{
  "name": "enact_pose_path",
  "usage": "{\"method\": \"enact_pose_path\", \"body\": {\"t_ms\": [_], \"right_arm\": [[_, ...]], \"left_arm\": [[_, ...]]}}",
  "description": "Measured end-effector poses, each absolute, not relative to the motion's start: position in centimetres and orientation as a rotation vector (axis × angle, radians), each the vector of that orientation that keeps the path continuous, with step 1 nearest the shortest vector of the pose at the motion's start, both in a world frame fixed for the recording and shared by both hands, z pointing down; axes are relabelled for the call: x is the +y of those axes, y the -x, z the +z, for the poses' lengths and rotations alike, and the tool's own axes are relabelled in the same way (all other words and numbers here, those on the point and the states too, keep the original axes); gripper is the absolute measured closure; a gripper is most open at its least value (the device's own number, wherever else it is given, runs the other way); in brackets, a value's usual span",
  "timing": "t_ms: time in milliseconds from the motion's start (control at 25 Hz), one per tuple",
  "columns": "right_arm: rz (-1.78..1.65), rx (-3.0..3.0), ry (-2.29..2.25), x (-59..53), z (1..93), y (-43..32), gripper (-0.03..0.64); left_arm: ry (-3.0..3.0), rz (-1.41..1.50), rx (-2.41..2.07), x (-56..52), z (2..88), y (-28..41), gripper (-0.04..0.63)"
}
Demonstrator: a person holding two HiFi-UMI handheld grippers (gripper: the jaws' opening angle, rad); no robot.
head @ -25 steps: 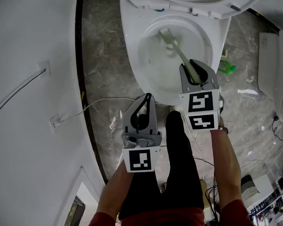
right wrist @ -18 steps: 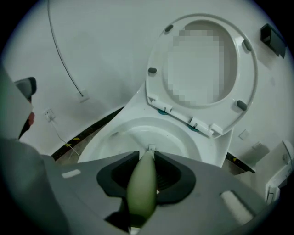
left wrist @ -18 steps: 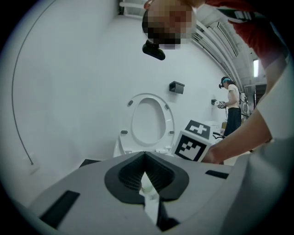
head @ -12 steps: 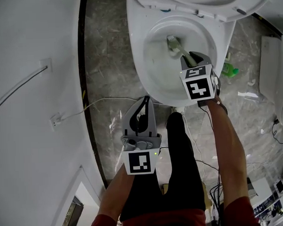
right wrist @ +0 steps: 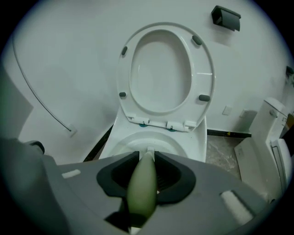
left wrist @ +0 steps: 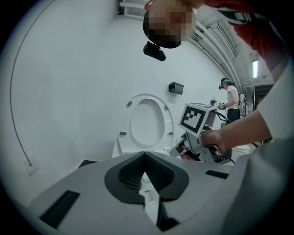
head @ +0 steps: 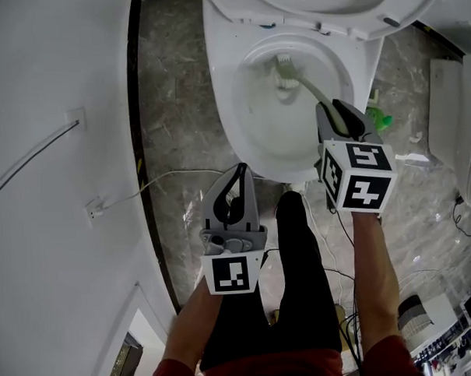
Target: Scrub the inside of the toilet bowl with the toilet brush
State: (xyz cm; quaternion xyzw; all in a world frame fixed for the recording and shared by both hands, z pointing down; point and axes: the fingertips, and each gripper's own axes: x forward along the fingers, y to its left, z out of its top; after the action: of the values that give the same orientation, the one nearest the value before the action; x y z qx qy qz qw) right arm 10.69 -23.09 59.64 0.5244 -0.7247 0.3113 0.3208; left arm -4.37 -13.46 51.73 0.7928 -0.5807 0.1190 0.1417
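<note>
Inside toilet bowl: toilet brush, clamped by right gripper.

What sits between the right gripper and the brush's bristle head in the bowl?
Only the pale green brush handle, running from the right gripper to the bristles. The head view shows it.

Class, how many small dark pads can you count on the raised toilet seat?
4 pads: upper left, upper right, lower left and lower right of the seat; none appear hidden.
</note>
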Motion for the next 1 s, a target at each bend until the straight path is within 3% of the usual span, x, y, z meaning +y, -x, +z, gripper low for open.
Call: {"method": "enact_pose_path", "body": {"t_ms": [440,1000], "right_arm": [[1.083,-1.696,-1.51,-23.5,69.2,-12.7,0.503],[1.466,-1.661,-1.919,-22.1,59.9,-20.1,0.502]], "left_arm": [[-2.321,0.349,-1.641,-14.1,51.5,3.5,0.591],[-2.352,0.35,-1.615,-14.9,51.4,2.4,0.591]]}}
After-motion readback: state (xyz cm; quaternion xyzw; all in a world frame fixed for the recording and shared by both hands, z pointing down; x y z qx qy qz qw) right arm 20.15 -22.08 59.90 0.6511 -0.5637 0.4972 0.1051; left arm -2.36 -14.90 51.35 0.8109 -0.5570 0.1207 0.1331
